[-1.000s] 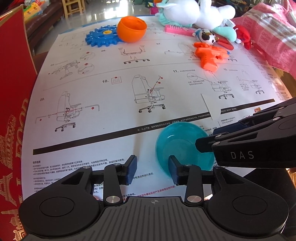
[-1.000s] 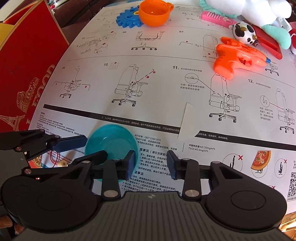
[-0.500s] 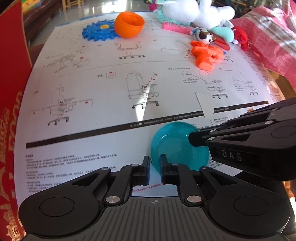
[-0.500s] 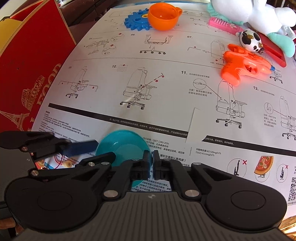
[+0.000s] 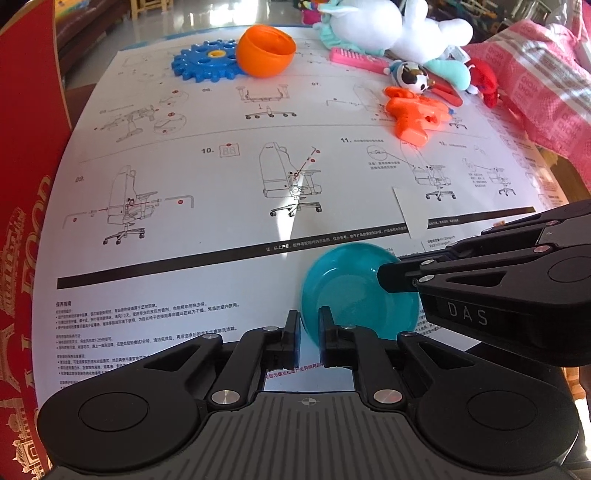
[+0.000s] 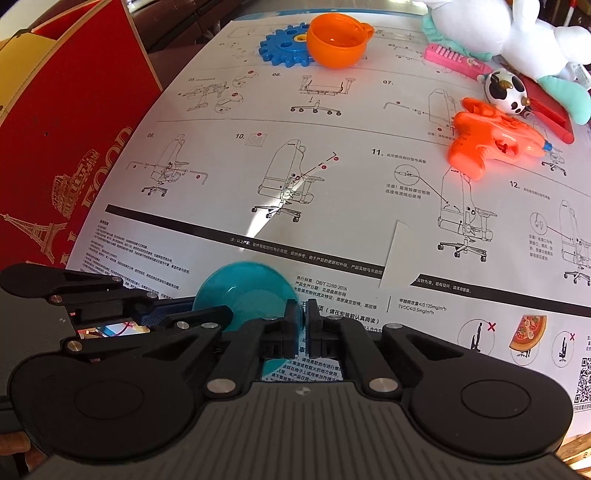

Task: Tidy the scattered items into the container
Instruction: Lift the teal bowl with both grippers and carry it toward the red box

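Observation:
A teal plastic bowl [image 5: 347, 288] [image 6: 243, 291] sits on a large white instruction sheet [image 5: 221, 184], near its front edge. My left gripper [image 5: 308, 332] is shut on the bowl's left rim, which shows as a thin teal edge between the pads. My right gripper [image 6: 303, 321] is shut on the opposite rim; in the left wrist view it reaches in from the right [image 5: 391, 275]. A tall red cardboard box [image 5: 26, 221] [image 6: 66, 147] stands along the sheet's left side.
At the far end lie a blue gear [image 5: 207, 64], an orange cup [image 5: 264, 50], an orange water gun [image 5: 413, 118], a cow-patterned ball [image 5: 412, 74], a pink remote [image 5: 356, 59] and a white plush [image 5: 399, 29]. Pink cloth [image 5: 535, 92] is heaped at right.
Both grippers went from open, straddling the bowl's rim, to shut on it. The bowl stayed where it was on the sheet.

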Available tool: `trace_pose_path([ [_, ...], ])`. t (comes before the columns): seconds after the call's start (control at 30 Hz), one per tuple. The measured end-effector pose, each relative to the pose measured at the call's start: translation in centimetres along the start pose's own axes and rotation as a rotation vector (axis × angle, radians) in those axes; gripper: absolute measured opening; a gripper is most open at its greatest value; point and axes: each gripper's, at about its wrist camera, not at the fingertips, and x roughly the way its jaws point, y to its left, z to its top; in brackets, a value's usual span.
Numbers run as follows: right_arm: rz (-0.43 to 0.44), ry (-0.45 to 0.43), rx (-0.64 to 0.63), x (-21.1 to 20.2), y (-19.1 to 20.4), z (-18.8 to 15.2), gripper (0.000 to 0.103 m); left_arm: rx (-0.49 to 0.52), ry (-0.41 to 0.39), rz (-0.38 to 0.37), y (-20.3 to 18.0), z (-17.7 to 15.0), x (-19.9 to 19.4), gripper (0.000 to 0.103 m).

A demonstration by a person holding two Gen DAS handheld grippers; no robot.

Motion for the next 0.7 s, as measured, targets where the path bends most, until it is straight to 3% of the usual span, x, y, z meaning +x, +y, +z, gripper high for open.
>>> trace_pose_path([
  [0.7, -0.005, -0.108, -0.067, -4.0, 1.8, 0.1, 0.004, 0.019, -0.101, 0.059, -0.9, 0.2, -4.5, 0.003],
])
